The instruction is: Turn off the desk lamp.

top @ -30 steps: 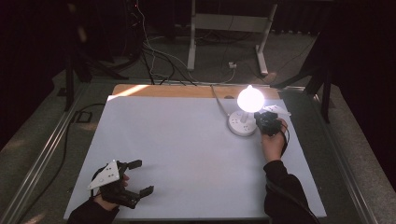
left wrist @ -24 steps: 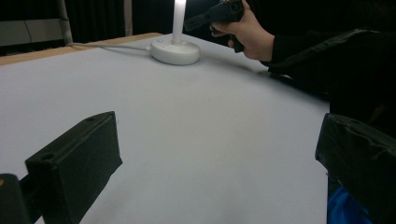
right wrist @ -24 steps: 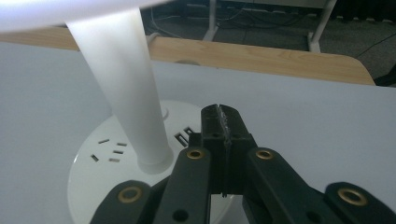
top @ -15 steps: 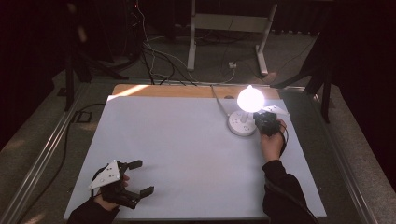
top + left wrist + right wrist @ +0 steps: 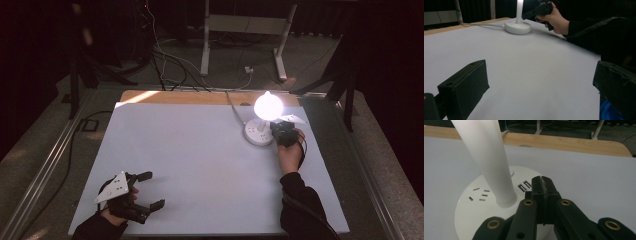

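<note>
A white lamp stands at the table's far right, with its glowing bulb [image 5: 268,105] over a round white base [image 5: 257,134] that has sockets on top. My right gripper [image 5: 281,131] is right beside that base, held in a hand. In the right gripper view the jaws are pressed together with nothing between them; the right gripper [image 5: 543,185] hovers over the base [image 5: 474,205] near its USB slots, next to the lamp stem [image 5: 486,157]. My left gripper [image 5: 150,190] rests open at the near-left corner. The left gripper [image 5: 541,82] faces the distant lamp base [image 5: 517,27].
A white sheet [image 5: 200,160] covers the table, with a wooden strip [image 5: 190,97] at the far edge. The lamp's cord [image 5: 232,102] runs off the back. Cables and metal stand legs [image 5: 205,60] lie on the dark floor beyond.
</note>
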A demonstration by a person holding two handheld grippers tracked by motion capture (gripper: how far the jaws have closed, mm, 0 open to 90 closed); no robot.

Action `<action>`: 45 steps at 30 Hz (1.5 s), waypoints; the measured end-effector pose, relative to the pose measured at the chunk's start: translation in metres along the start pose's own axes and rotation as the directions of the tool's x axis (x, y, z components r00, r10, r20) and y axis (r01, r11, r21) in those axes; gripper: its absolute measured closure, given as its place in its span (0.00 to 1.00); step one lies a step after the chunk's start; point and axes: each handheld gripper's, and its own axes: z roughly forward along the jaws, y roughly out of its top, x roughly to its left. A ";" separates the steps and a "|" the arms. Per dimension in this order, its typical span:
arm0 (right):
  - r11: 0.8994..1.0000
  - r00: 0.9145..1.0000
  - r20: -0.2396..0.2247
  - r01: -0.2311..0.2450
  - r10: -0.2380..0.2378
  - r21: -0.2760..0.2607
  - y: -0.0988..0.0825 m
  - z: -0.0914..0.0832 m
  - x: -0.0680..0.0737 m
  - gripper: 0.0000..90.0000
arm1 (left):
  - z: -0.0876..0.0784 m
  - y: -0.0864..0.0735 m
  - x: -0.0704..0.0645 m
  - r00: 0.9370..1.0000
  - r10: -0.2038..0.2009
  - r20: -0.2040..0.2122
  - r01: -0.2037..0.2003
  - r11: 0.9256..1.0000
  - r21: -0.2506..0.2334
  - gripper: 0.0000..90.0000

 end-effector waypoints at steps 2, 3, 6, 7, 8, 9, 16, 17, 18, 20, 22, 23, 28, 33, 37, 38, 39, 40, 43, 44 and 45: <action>1.000 1.000 -0.001 -0.001 0.001 0.001 -0.001 0.000 0.001 1.00 | 0.000 0.000 0.000 1.000 -0.001 0.000 0.001 1.000 -0.001 0.01; 1.000 1.000 -0.003 -0.001 0.001 0.003 -0.002 0.001 0.001 1.00 | 0.000 0.000 0.000 1.000 -0.002 -0.001 0.002 1.000 0.000 0.01; 1.000 1.000 -0.002 -0.004 0.004 0.008 -0.004 0.002 0.001 1.00 | 0.000 0.000 0.000 1.000 -0.003 -0.001 0.003 1.000 -0.001 0.01; 1.000 1.000 0.000 -0.004 0.004 0.011 -0.005 0.002 0.000 1.00 | 0.000 0.000 0.000 1.000 -0.003 -0.001 0.003 1.000 0.000 0.01; 1.000 1.000 0.001 -0.002 0.002 0.012 -0.005 0.003 0.000 1.00 | 0.000 0.000 0.000 1.000 -0.002 -0.001 0.002 1.000 -0.001 0.01; 1.000 1.000 0.000 -0.003 0.003 0.014 -0.006 0.003 0.000 1.00 | 0.000 0.000 0.000 1.000 -0.004 0.001 0.004 1.000 -0.001 0.01; 1.000 1.000 0.002 0.004 -0.004 0.017 -0.007 0.004 0.000 1.00 | 0.000 0.000 0.000 1.000 -0.005 0.000 0.005 1.000 0.000 0.01; 1.000 1.000 0.004 0.010 -0.010 0.017 -0.007 0.004 0.000 1.00 | 0.000 0.000 0.000 1.000 -0.006 0.000 0.006 1.000 0.000 0.01; 1.000 1.000 0.005 0.015 -0.015 0.015 -0.007 0.004 0.001 1.00 | 0.000 0.000 0.000 1.000 -0.004 0.000 0.004 1.000 0.000 0.01; 1.000 1.000 0.007 0.024 -0.024 0.010 -0.008 0.004 0.000 1.00 | 0.000 0.000 0.000 1.000 -0.005 0.001 0.005 1.000 0.000 0.01; 1.000 1.000 0.011 0.024 -0.024 0.004 -0.009 0.004 0.000 1.00 | 0.000 0.000 0.000 1.000 -0.004 0.001 0.004 1.000 0.001 0.01; 1.000 1.000 0.014 0.027 -0.027 0.001 -0.010 0.004 0.001 1.00 | 0.000 0.000 0.000 1.000 -0.004 0.002 0.004 1.000 0.001 0.01; 1.000 1.000 0.015 0.004 -0.004 0.012 -0.007 0.002 -0.001 1.00 | -0.001 0.000 0.000 1.000 -0.004 -0.001 0.004 1.000 -0.003 0.01; 1.000 1.000 0.014 0.008 -0.008 -0.012 0.002 -0.009 -0.003 0.99 | 0.000 0.000 0.000 1.000 -0.001 0.000 0.001 1.000 -0.002 0.01; 0.999 1.000 0.009 0.013 -0.012 -0.036 0.010 -0.022 -0.004 0.94 | -0.001 0.000 0.000 1.000 -0.003 0.000 0.003 1.000 -0.006 0.01; 0.999 1.000 0.001 0.008 -0.008 -0.039 0.012 -0.025 -0.005 0.91 | -0.001 0.000 0.000 1.000 -0.003 0.001 0.003 1.000 -0.006 0.01; 0.999 1.000 -0.008 0.005 -0.006 -0.041 0.013 -0.027 -0.005 0.88 | -0.001 0.000 0.000 1.000 -0.003 0.001 0.003 1.000 -0.005 0.01; 0.999 1.000 -0.017 0.006 -0.006 -0.038 0.014 -0.030 -0.005 0.84 | -0.001 0.000 0.000 1.000 -0.003 0.002 0.003 1.000 -0.005 0.01; 0.999 0.999 -0.023 0.025 -0.026 -0.038 0.016 -0.036 -0.004 0.72 | -0.001 0.001 -0.001 1.000 -0.001 0.003 0.001 1.000 -0.007 0.01; 0.999 0.999 -0.027 0.029 -0.031 -0.038 0.016 -0.037 -0.004 0.67 | -0.001 0.001 -0.001 1.000 -0.001 0.003 0.001 1.000 -0.007 0.01; 0.999 0.999 -0.030 0.037 -0.038 -0.035 0.016 -0.039 -0.003 0.63 | -0.001 0.001 -0.001 1.000 0.001 0.003 0.000 1.000 -0.008 0.01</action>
